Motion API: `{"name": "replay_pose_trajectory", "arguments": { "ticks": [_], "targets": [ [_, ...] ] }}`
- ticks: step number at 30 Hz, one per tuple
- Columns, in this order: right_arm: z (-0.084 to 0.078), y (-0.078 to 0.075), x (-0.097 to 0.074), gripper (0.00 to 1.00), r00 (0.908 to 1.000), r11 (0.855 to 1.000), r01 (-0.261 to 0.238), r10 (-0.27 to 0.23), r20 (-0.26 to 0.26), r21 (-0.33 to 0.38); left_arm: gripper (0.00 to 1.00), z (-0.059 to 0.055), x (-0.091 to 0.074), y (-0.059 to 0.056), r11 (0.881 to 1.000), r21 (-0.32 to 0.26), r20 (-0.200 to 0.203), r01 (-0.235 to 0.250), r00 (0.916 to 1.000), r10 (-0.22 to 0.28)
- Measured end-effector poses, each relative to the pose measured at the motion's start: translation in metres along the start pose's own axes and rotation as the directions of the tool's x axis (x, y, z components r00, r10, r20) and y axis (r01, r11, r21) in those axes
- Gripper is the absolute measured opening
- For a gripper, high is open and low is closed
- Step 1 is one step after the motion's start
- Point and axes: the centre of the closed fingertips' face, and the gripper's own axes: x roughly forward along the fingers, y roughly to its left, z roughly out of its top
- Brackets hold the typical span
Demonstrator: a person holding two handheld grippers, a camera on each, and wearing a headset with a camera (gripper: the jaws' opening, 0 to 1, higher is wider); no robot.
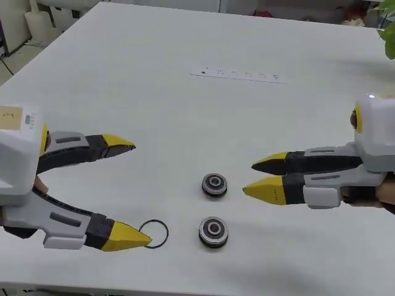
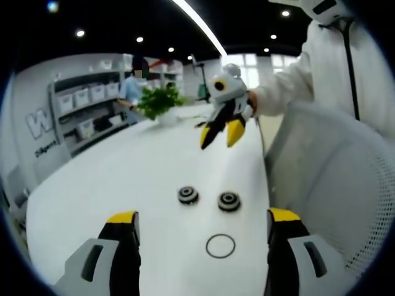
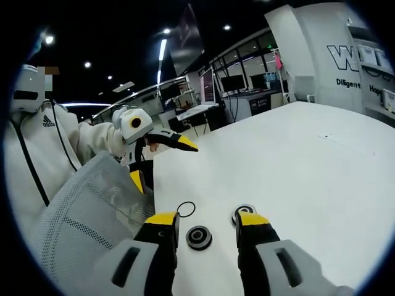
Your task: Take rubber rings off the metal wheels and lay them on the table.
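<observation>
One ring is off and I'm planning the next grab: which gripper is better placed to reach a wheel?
Probably right. The right gripper points straight at the farther round metal wheel, jaws close beside it; the left gripper, jaws wide, sits by the loose black rubber ring.

Bright, even glow from ceiling lights point(image 2: 199, 24), faint soft shadows on the table point(image 1: 185, 123), fisheye bending at gripper-view edges.

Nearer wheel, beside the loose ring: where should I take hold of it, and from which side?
Grip the nearer wheel across its dark outer rim, jaws coming down from above. It lies flat on the table, hub up, so only the rim's edge gives opposing faces. The right gripper seems better placed: the loose ring lies on the wheel's left.
</observation>
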Motion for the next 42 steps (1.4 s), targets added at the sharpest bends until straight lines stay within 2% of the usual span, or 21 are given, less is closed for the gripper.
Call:
{"name": "replay_pose_trajectory", "arguments": {
  "ticks": [11, 19, 22, 28, 37, 42],
  "targets": [
    [-0.026, 0.000, 0.009, 0.33, 0.9992, 1.000, -0.003, 0.004, -0.040, 0.019, 0.83, 0.035, 0.014, -0.005, 0.999, 0.040, 0.046, 0.022, 0.9987, -0.024],
    [-0.042, 0.007, 0.021, 0.32, 0.9966, 0.999, -0.031, 0.032, -0.077, 0.017, 0.81, 0.045, 0.032, -0.013, 0.993, 0.092, 0.045, 0.077, 0.9957, -0.081],
    [-0.047, 0.009, 0.025, 0.31, 0.9948, 0.999, -0.040, 0.041, -0.094, 0.007, 0.79, 0.046, 0.040, -0.016, 0.989, 0.113, 0.038, 0.096, 0.9942, -0.101],
    [-0.059, 0.010, 0.031, 0.30, 0.9913, 0.999, -0.052, 0.050, -0.121, -0.012, 0.72, 0.044, 0.055, -0.017, 0.984, 0.142, 0.035, 0.105, 0.9932, -0.111],
    [-0.075, 0.009, 0.037, 0.27, 0.9854, 0.998, -0.058, 0.051, -0.162, -0.038, 0.62, 0.026, 0.074, -0.024, 0.977, 0.163, 0.004, 0.138, 0.9901, -0.141],
    [-0.079, 0.009, 0.039, 0.25, 0.9835, 0.997, -0.059, 0.050, -0.174, -0.051, 0.57, 0.019, 0.081, -0.029, 0.979, 0.137, 0.003, 0.152, 0.9881, -0.154]
  ]
}}
